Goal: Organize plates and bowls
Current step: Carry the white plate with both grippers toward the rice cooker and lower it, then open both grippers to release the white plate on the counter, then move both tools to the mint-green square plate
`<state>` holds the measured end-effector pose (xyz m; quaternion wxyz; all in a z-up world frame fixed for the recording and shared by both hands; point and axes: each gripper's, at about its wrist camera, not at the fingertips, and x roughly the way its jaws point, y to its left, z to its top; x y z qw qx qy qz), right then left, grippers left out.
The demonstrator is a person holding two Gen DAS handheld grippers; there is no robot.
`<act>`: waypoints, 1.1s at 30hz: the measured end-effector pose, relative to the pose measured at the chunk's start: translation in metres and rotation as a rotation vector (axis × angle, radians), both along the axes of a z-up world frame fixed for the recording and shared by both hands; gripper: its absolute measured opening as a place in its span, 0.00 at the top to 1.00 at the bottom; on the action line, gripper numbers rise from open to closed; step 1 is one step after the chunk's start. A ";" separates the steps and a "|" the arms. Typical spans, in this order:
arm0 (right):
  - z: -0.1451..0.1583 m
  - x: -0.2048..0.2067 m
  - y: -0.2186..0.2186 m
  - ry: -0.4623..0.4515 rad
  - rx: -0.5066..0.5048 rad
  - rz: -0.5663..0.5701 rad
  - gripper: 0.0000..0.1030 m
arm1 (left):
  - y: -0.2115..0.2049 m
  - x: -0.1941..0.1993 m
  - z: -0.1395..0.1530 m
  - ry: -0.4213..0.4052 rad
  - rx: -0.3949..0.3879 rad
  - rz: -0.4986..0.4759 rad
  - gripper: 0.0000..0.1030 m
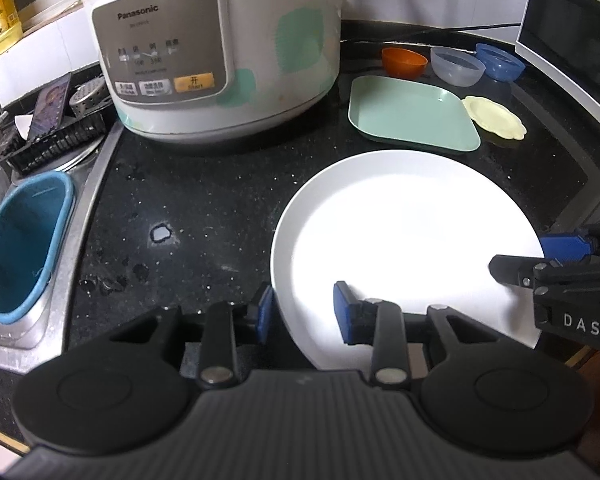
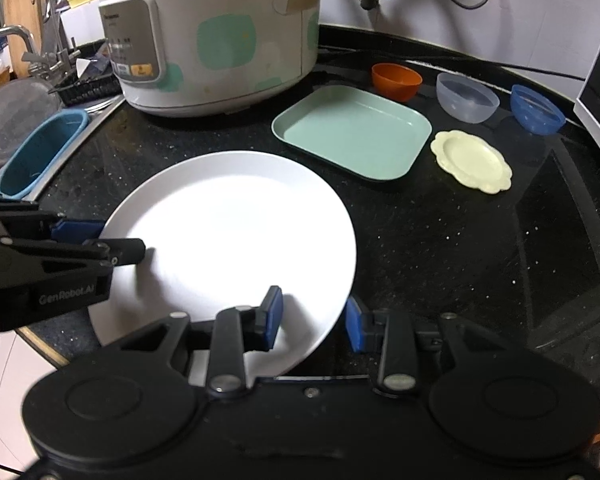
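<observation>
Fingers (image 1: 266, 312) of the left gripper (image 1: 304, 312) stand spread astride the near left rim of the white plate (image 1: 404, 240), one pad outside the edge, one over its face, at lower centre of the left wrist view; nothing is pinched. The right gripper (image 2: 314, 320) mirrors this in its own view, spread across the plate's lower right rim. The plate lies flat on the black desk (image 1: 204, 208), centre frame. Left to right beyond it: a rice cooker (image 1: 216, 44) at upper left, a green square tray (image 1: 412, 114), an orange bowl (image 1: 404, 61), a clear bowl (image 1: 456, 66), a cream scalloped dish (image 1: 494, 117) and a blue bowl (image 1: 500, 61) at upper right. The step likely calls for both rims gripped evenly and a level lift, since the glossy plate could slip from one side.
</observation>
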<state>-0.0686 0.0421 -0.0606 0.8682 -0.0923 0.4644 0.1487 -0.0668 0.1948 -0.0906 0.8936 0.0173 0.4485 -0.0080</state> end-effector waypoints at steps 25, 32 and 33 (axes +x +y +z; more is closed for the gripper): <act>0.027 -0.002 -0.019 -0.058 -0.052 0.016 0.00 | -0.010 0.010 0.033 -0.087 0.037 0.022 0.00; 0.035 0.005 -0.033 -0.057 -0.052 -0.015 0.00 | -0.024 0.018 0.037 -0.092 0.024 -0.006 0.00; 0.036 0.006 -0.036 -0.058 -0.053 -0.020 0.00 | -0.026 0.020 0.038 -0.092 0.021 -0.010 0.00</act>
